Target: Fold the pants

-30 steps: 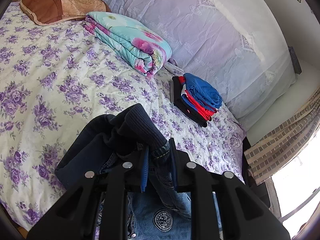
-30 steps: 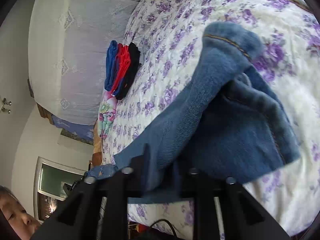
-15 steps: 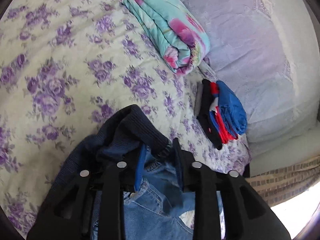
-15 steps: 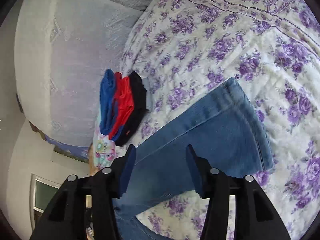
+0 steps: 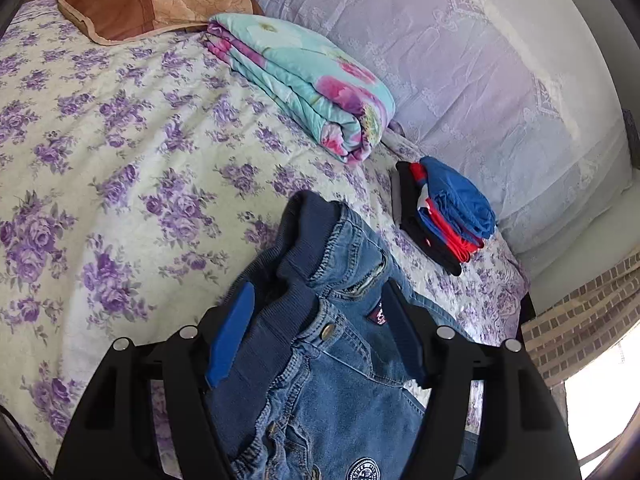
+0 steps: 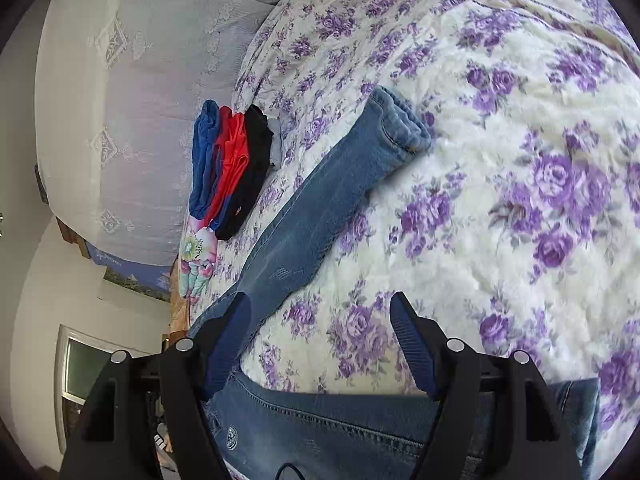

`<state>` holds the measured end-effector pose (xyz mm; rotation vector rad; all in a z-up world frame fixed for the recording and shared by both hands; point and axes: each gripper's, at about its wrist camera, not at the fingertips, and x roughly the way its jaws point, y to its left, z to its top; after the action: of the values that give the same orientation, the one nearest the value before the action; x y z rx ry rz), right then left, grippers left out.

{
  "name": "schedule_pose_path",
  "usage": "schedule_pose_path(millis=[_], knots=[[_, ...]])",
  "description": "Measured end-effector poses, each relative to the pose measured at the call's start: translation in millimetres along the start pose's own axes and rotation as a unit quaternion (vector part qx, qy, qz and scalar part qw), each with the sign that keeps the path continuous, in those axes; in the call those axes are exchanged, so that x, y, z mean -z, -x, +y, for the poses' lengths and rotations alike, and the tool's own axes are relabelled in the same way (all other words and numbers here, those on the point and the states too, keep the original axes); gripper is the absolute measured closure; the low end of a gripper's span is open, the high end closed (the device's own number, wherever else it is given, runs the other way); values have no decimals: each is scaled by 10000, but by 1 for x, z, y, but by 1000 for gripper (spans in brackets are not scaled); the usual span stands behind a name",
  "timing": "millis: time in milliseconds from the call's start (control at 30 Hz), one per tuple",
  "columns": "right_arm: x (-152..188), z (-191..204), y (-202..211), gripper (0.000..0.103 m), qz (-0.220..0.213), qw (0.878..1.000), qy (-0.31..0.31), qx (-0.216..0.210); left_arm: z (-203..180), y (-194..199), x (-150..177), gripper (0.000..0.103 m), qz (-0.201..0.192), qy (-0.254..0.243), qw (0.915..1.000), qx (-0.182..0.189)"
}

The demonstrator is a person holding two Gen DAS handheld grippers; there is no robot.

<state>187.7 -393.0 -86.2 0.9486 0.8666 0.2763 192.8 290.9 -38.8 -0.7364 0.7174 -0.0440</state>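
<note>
Blue denim pants with a dark ribbed waistband lie on the floral bedspread. In the left wrist view my left gripper is open, its jaws standing either side of the bunched waistband and front button. In the right wrist view one pant leg stretches away across the bed to its cuff, and more denim lies under the gripper base. My right gripper is open and empty, just to the right of that leg.
A stack of folded blue, red and black clothes lies near the white padded headboard; it also shows in the right wrist view. A folded floral quilt and a brown pillow lie further back.
Both grippers have opened and let go of the pants. The waistband dropped onto the bed and the pant leg now lies stretched flat.
</note>
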Motion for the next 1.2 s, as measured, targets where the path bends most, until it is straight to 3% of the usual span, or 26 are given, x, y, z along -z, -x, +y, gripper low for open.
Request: schedule_pose_path(millis=[300,367,400,433,467,567,633,700,767,833,900,1033,1200], knots=[[9,0,3,27,20,9997,180,140,-49,-96,-13,40,821,-404,9958,10],[6,0,0,26,37,9996,187,202,-46,-120,-16,40,930,-334,9949,-212],[5,0,-1,26,39,9995,205,238,-41,-129,-20,43,905,-354,9944,-405],[4,0,-3,26,42,9994,232,265,-33,-140,-26,60,855,-419,9930,-699],[4,1,-4,26,58,9992,262,282,-23,-148,-31,83,840,-430,9917,-871],[0,-1,-10,26,83,9990,280,344,12,-153,-43,88,896,141,9954,-296],[-1,-2,-12,26,84,9991,260,338,20,-147,-44,96,944,326,9949,-135],[-3,-3,-10,26,61,9994,195,297,18,-130,-41,88,766,312,9966,40],[-3,-2,-6,26,10,9992,229,317,12,-105,-37,27,509,213,9983,185],[-4,-4,-1,26,-63,9991,240,333,9,-71,-30,5,13,231,9997,49],[-7,-7,2,26,-129,9991,196,363,9,-44,-25,5,-259,137,9995,-89],[-27,-8,-6,26,-272,9985,123,461,27,-5,-16,5,-318,279,9991,37],[-70,-19,-28,26,-567,9970,-261,459,61,25,8,5,-385,485,9977,-285]])
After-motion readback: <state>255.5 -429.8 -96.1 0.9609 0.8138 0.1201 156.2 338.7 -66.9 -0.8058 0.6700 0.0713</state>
